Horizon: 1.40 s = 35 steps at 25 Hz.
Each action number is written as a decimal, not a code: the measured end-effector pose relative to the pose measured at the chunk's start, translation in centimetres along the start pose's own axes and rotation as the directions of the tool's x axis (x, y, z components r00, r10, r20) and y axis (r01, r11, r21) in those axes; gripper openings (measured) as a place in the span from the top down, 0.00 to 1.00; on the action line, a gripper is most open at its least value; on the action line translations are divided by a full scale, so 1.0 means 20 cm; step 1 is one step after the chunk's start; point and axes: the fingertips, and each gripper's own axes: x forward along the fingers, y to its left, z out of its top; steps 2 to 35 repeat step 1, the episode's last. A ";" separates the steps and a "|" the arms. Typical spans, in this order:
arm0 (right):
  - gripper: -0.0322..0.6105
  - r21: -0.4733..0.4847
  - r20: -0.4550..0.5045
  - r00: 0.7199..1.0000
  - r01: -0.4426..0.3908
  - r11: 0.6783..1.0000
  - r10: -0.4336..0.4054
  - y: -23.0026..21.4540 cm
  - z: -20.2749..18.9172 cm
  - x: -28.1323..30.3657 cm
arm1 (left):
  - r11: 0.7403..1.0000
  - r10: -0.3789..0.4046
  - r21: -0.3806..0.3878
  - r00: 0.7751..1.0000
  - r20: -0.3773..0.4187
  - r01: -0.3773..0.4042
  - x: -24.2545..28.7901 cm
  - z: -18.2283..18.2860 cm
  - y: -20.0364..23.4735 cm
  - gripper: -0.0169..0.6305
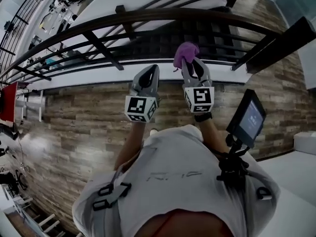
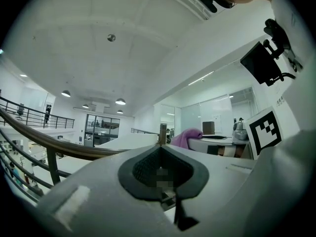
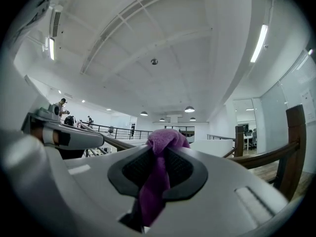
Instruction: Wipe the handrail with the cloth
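Head view: right tool [image 1: 190, 64] is clamped on the purple cloth [image 1: 186, 51], near the handrail [image 1: 163, 15], which runs side to side ahead. Left tool [image 1: 153, 69] is closed and empty, farther from the handrail.
Left gripper view: handrail lies to the left.
Right gripper view: cloth is bunched between the jaws, handrail to the right.

Floor [image 1: 74, 127]: wood-grain planks in mixed brown and grey.
A white kerb [image 1: 98, 75] runs along the 12 o'clock edge under the dark handrail [image 1: 163, 15]; a white raised surface [image 1: 291, 179] is at 4 o'clock.
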 end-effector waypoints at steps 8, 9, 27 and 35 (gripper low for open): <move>0.85 -0.005 0.004 1.000 -0.013 1.000 0.013 0.05 0.01 0.01 | 1.000 0.005 0.000 1.000 0.004 -0.005 -0.03 0.00 0.03 0.97; 0.85 -0.005 0.004 1.000 -0.013 1.000 0.013 0.05 0.01 0.01 | 1.000 0.005 0.000 1.000 0.004 -0.005 -0.03 0.00 0.03 0.97; 0.85 -0.005 0.004 1.000 -0.013 1.000 0.013 0.05 0.01 0.01 | 1.000 0.005 0.000 1.000 0.004 -0.005 -0.03 0.00 0.03 0.97; 0.85 -0.005 0.004 1.000 -0.013 1.000 0.013 0.05 0.01 0.01 | 1.000 0.005 0.000 1.000 0.004 -0.005 -0.03 0.00 0.03 0.97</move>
